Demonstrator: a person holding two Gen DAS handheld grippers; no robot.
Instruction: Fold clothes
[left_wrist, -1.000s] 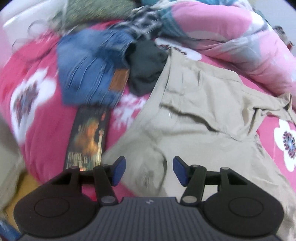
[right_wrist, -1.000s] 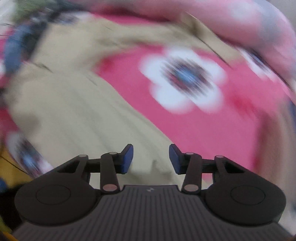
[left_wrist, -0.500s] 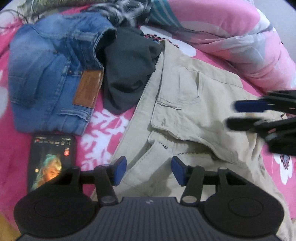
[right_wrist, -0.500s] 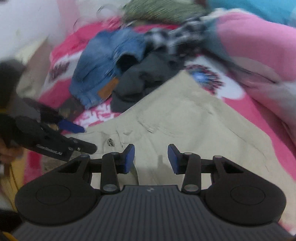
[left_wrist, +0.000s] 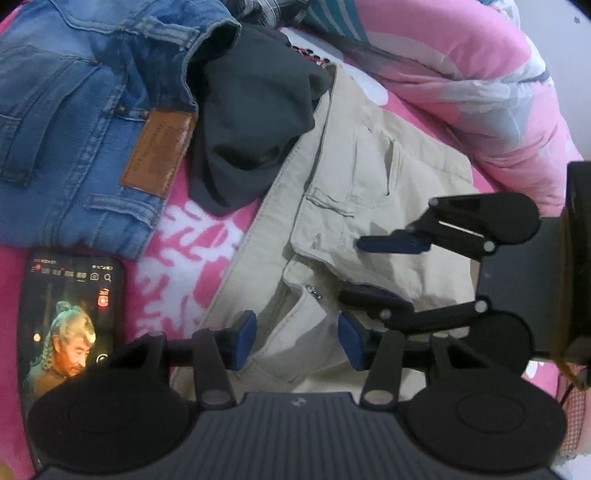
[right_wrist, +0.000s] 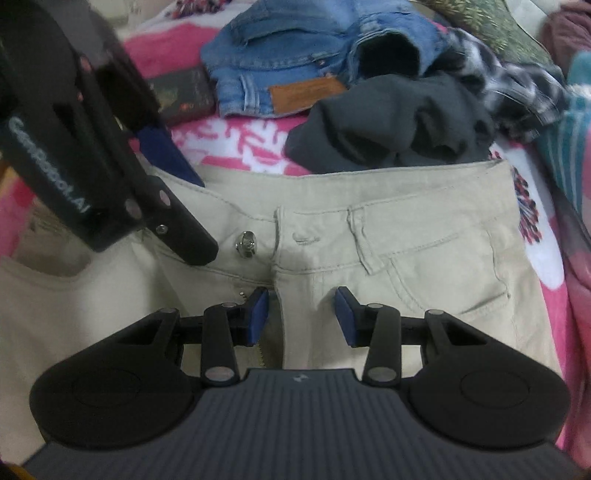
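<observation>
Khaki trousers (right_wrist: 424, 236) lie flat, mid-frame. Left hand-held gripper (left_wrist: 297, 341), closing, and right hand-held gripper (right_wrist: 301, 315), part-open, straddle the fly, empty, apparently for gripping the waistband.

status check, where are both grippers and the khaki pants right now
Left gripper closing, right gripper open, both over waistband. Khaki pants flat, unfolded, fly open. Dark garment touching waistband edge.

On the bed lie one beige pair of trousers (right_wrist: 369, 258), one pair of jeans (left_wrist: 74, 110), one dark garment (left_wrist: 255, 122), one phone (left_wrist: 70, 314).
</observation>
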